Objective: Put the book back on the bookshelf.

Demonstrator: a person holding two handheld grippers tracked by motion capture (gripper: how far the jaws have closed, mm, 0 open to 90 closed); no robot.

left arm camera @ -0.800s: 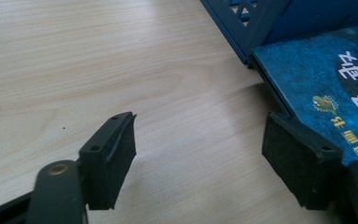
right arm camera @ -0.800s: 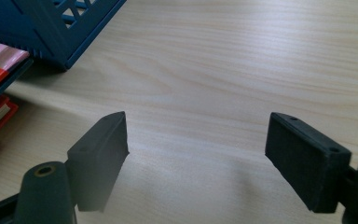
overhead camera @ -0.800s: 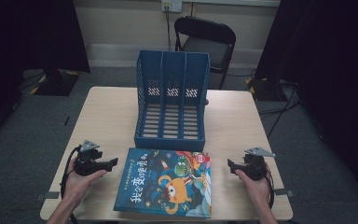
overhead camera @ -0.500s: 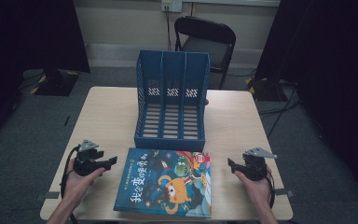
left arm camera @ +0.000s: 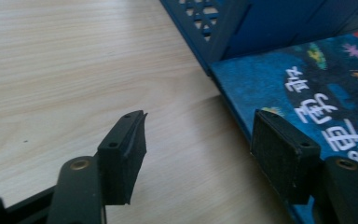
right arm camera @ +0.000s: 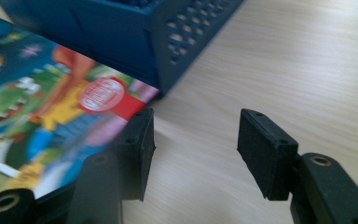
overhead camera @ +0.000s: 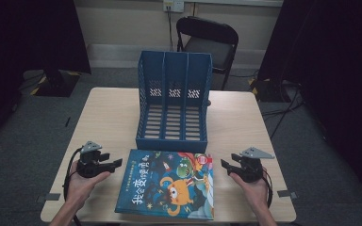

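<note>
Step in hand: closing in on the book (overhead camera: 167, 184) from both sides, judged as the start of lifting it toward the blue file rack (overhead camera: 173, 103).
Book: lies flat on the counter (overhead camera: 108, 117), cover up, its far edge just beside the front lip of the rack, between the two grippers.
Left gripper (overhead camera: 115, 164): fingers (left arm camera: 123, 156) released, nothing between them; one finger hangs over the book's left edge, the other over bare counter.
Right gripper (overhead camera: 227, 165): fingers (right arm camera: 265, 151) released and empty, just beside the book's right edge, apart from it.
Rack: stands upright, three slots open toward the person, all appear empty.
Doing it well: a flat book gives the fingers no purchase from the side, so slip one finger under an edge, or tip that edge up with one gripper while the other steadies the opposite side.
Grip: take the cover and pages together near the spine, so the book does not fan open.
Risk: pushing inward may slide the book into the rack's lip.
Next need: stand the book upright before aiming at a slot.
</note>
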